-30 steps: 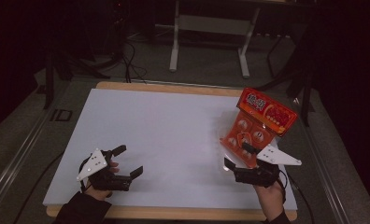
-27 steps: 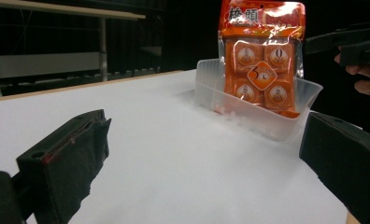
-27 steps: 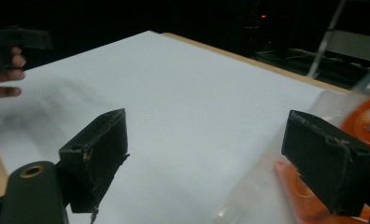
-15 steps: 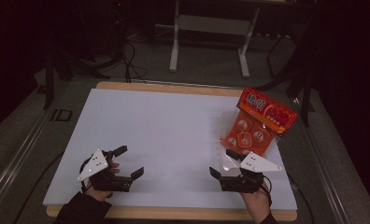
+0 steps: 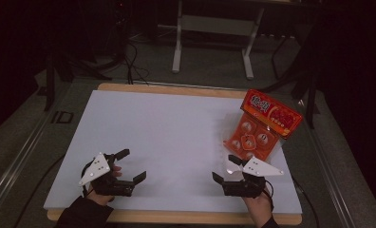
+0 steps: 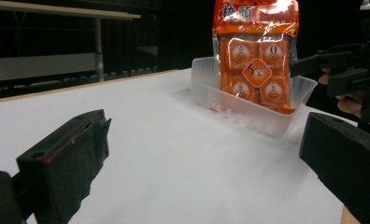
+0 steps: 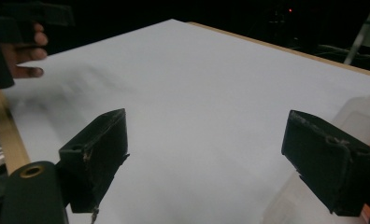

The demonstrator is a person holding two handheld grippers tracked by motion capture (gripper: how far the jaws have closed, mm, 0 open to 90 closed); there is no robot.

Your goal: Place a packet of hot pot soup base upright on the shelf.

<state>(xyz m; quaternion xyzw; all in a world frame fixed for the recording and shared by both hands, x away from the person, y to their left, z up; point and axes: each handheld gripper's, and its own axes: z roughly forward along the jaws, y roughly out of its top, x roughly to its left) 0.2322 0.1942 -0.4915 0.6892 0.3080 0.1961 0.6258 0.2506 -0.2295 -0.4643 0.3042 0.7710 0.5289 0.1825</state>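
i am holding the left gripper (image 5: 130, 166) low over the near left part of the white table (image 5: 167, 128), with its jaws standing wide apart and nothing between them. in the left gripper view the two black jaws are framing bare white surface, and beyond them the orange snack packet (image 6: 256, 51) is standing upright, leaning in a clear plastic tray (image 6: 248, 107). i am holding the right gripper (image 5: 225, 167) low over the near right part of the table, its jaws also spread wide and gripping nothing. in the high view the right gripper is sitting just in front of the near edge of the tray (image 5: 230, 137), close to it, but i cannot tell whether the far jaw is touching the plastic. in the right gripper view the jaws are pointing across the open table toward my left hand (image 7: 26, 56), and a pale blurred edge of the tray (image 7: 360, 112) is showing beside one jaw. the packet (image 5: 262, 126) is lying at the far right of the table, its printed red header nearest the table's right edge and its lower part with the round orange pieces resting in the tray. the two grippers are well apart from each other, both near the front edge of the table.
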